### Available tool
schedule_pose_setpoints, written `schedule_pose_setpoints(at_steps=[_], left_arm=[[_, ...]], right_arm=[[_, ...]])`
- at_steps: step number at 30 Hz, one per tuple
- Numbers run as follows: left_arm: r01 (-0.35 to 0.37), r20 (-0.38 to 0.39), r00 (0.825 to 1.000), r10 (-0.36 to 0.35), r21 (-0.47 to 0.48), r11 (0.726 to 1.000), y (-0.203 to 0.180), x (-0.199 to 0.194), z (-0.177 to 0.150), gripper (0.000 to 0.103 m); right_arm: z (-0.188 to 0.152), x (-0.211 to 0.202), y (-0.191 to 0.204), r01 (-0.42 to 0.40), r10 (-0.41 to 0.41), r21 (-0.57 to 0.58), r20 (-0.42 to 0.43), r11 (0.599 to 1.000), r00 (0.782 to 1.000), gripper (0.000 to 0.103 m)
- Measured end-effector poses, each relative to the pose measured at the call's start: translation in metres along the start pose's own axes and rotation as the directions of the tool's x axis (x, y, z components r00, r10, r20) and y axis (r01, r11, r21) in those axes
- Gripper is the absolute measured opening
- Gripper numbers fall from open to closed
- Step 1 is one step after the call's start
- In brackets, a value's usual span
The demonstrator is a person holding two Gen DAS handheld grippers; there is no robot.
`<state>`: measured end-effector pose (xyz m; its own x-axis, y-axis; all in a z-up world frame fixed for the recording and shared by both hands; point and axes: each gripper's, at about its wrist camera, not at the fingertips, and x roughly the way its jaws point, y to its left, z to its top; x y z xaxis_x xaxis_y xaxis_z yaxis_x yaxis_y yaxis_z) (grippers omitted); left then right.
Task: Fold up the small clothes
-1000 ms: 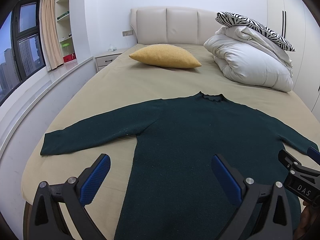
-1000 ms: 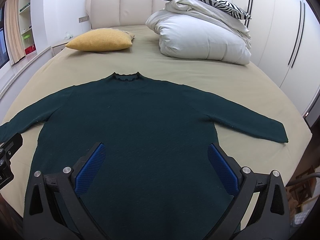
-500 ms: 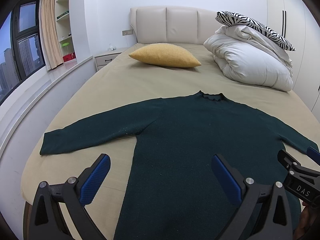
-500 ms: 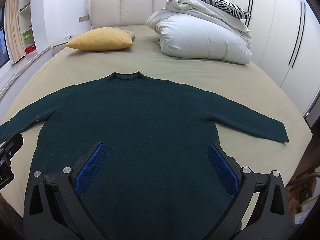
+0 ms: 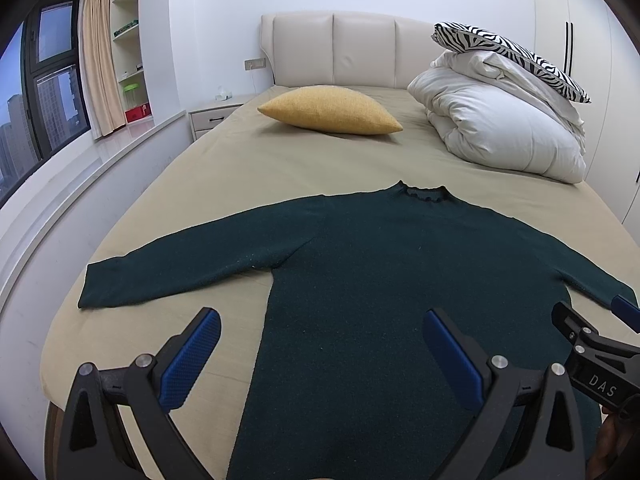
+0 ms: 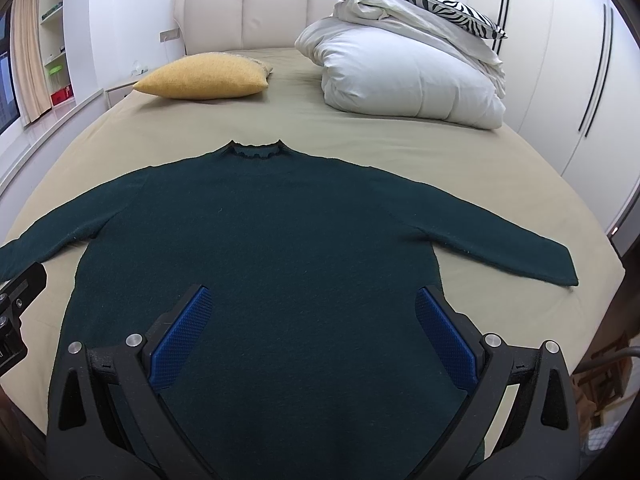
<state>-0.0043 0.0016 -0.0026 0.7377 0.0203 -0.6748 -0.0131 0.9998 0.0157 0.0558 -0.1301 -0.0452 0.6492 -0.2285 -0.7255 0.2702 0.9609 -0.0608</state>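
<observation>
A dark green long-sleeved sweater lies flat on the beige bed, collar toward the headboard and both sleeves spread out to the sides. My left gripper hovers open above the sweater's lower left part, its blue pads wide apart and holding nothing. Over the lower middle of the sweater my right gripper is open too, with nothing between its blue pads. The right gripper also shows at the right edge of the left wrist view.
A yellow cushion lies near the headboard. A folded white duvet with a zebra-striped pillow on top sits at the back right. A windowsill and nightstand run along the left; wardrobe doors stand on the right.
</observation>
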Motion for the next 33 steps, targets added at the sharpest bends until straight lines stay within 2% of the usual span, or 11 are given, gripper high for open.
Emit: schedule_pose_setpoints(at_steps=[21,25,29,30,33], left_arm=[[0.007,-0.006,1.0,-0.007,-0.003,1.0,-0.001,0.002,-0.003,0.103],[0.015,-0.026,1.0,-0.016,-0.014,1.0,-0.004,0.007,-0.009,0.103],[0.058,-0.071,0.996,-0.061,-0.044,0.997,-0.004,0.018,-0.017,0.103],[0.085,-0.086,0.992,-0.09,-0.056,0.995,-0.005,0.022,-0.02,0.103],[0.102,-0.101,0.989,-0.107,-0.051,0.993,-0.01,0.032,-0.027,0.103]], right_arm=[[-0.003,0.003,0.001,-0.005,0.004,-0.007,-0.009,1.0,1.0,0.103],[-0.004,0.006,-0.005,-0.037,0.038,0.02,-0.016,0.999,0.999,0.103],[-0.008,0.013,-0.032,-0.108,0.109,0.103,-0.01,0.989,0.994,0.103],[-0.01,0.016,-0.046,-0.13,0.131,0.134,0.002,0.982,0.991,0.103],[-0.012,0.027,-0.11,-0.162,0.154,0.277,0.049,0.947,0.987,0.103]])
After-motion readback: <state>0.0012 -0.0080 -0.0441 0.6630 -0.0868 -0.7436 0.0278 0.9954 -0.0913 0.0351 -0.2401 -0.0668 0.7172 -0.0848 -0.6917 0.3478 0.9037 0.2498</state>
